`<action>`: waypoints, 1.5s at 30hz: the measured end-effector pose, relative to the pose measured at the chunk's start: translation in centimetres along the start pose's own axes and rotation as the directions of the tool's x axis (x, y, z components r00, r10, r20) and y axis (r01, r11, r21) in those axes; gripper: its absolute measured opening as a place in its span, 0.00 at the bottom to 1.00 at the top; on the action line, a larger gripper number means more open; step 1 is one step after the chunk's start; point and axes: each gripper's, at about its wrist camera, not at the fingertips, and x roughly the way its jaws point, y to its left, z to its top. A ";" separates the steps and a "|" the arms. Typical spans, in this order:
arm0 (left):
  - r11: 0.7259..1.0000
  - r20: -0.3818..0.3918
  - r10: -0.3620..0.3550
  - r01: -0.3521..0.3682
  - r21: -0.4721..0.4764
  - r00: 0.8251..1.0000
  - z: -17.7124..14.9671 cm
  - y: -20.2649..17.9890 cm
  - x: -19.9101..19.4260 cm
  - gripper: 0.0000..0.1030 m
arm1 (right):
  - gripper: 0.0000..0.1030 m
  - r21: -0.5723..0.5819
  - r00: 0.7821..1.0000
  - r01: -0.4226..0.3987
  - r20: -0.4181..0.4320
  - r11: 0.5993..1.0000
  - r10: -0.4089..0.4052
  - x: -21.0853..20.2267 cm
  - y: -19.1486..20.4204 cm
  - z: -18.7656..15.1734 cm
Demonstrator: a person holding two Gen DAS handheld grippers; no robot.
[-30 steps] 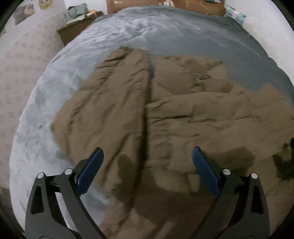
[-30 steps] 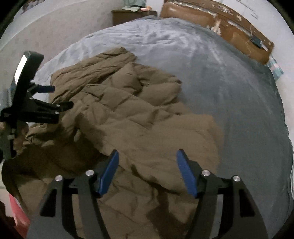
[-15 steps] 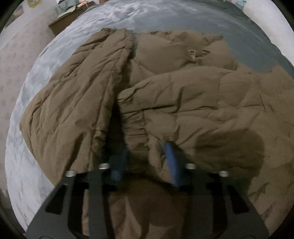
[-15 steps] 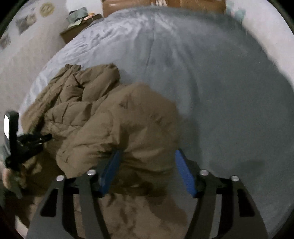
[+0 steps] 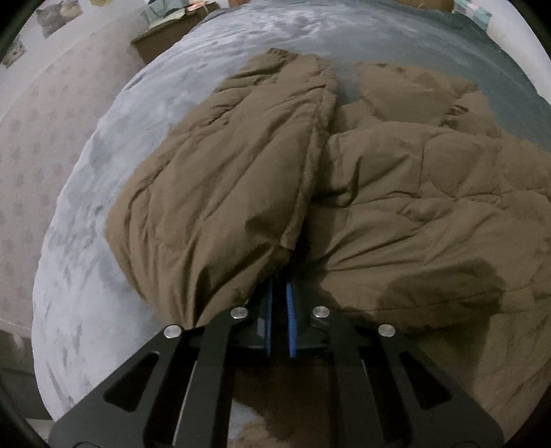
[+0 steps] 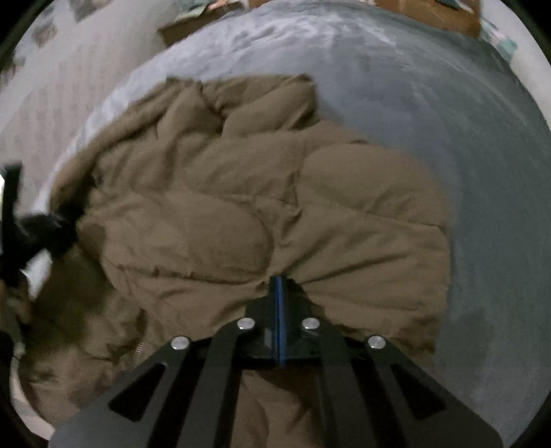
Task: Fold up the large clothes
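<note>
A large brown padded jacket (image 5: 396, 213) lies crumpled on the grey-blue bed (image 5: 86, 248); one long sleeve or side panel (image 5: 234, 179) runs away to the left. In the left wrist view my left gripper (image 5: 280, 279) has its blue pads closing tight on a fold at the jacket's near edge, tips buried in the cloth. In the right wrist view the jacket (image 6: 241, 213) puckers around my right gripper (image 6: 279, 281), whose pads are pressed together on a pinch of fabric. The left gripper (image 6: 70, 220) shows blurred at that view's left edge, against the jacket.
The bed cover (image 6: 465, 138) stretches bare to the right and far side. A wooden nightstand (image 5: 165, 38) with clutter stands beyond the bed's far left corner. A brown headboard (image 6: 430, 13) lies at the far end. A patterned surface (image 5: 41, 120) runs along the left.
Both grippers dropped onto the jacket and went from wide open to shut, each pinching fabric. The right-hand part of the jacket is now bunched toward the right gripper.
</note>
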 end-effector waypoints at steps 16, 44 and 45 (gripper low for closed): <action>0.991 0.107 -0.128 0.123 0.055 0.986 3.0 -4.1 -4.4 0.70 | 0.71 0.111 0.974 0.070 0.206 0.991 -0.092 -4.5 -3.9 1.2; 0.996 -0.022 -0.058 0.059 0.061 0.998 5.7 -3.3 -1.9 0.76 | 0.53 0.154 0.987 0.063 0.136 0.986 -0.084 -1.8 -5.4 1.4; 0.996 -0.016 -0.066 0.067 0.055 0.998 5.2 -2.7 -2.6 0.78 | 0.54 0.154 0.986 0.059 0.147 0.986 -0.082 -2.5 -5.0 1.0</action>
